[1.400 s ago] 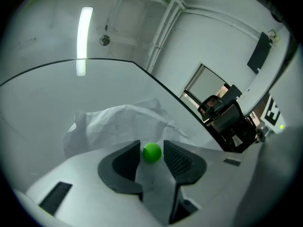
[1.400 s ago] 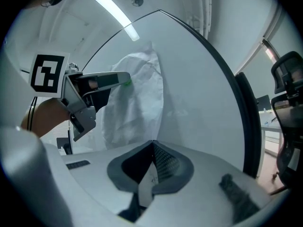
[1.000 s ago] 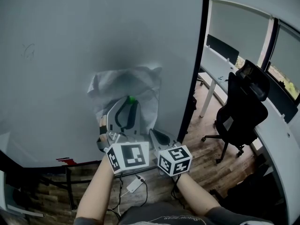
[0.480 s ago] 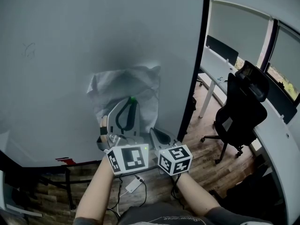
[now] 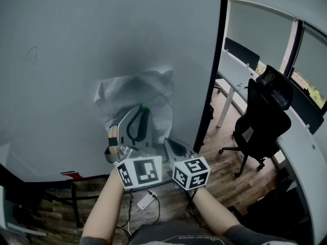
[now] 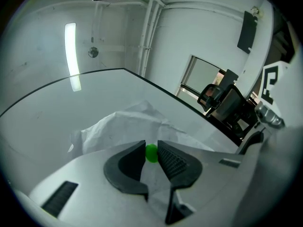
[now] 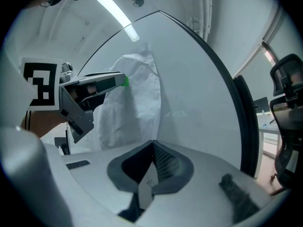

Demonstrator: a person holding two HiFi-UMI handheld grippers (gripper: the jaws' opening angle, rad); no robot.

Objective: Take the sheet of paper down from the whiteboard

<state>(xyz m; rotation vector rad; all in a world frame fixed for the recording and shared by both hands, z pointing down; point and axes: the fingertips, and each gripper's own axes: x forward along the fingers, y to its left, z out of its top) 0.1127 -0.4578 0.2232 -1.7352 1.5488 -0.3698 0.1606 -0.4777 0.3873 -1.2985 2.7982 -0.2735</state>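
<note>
A crumpled white sheet of paper (image 5: 130, 93) hangs on the whiteboard (image 5: 76, 45), pinned by a small green magnet (image 5: 144, 107). My left gripper (image 5: 143, 112) points up at the board. Its jaws have just been closing and then eased slightly; the magnet (image 6: 151, 152) sits between the fingertips, which touch it on both sides. The paper (image 6: 118, 129) spreads behind it. My right gripper (image 5: 169, 144) is lower and to the right, shut on the sheet's bottom corner; a strip of paper (image 7: 149, 181) shows pinched in its jaws. The right gripper view also shows the left gripper (image 7: 124, 79) at the magnet (image 7: 125, 82).
The board's black frame edge (image 5: 217, 60) runs down on the right. Beyond it stand a black office chair (image 5: 263, 116) and long white desks (image 5: 240, 70). Cables and a white adapter (image 5: 145, 202) lie on the wooden floor below the board.
The left gripper's jaws have drawn in around the green magnet. Both hands stay where they were and the paper hangs as before.
</note>
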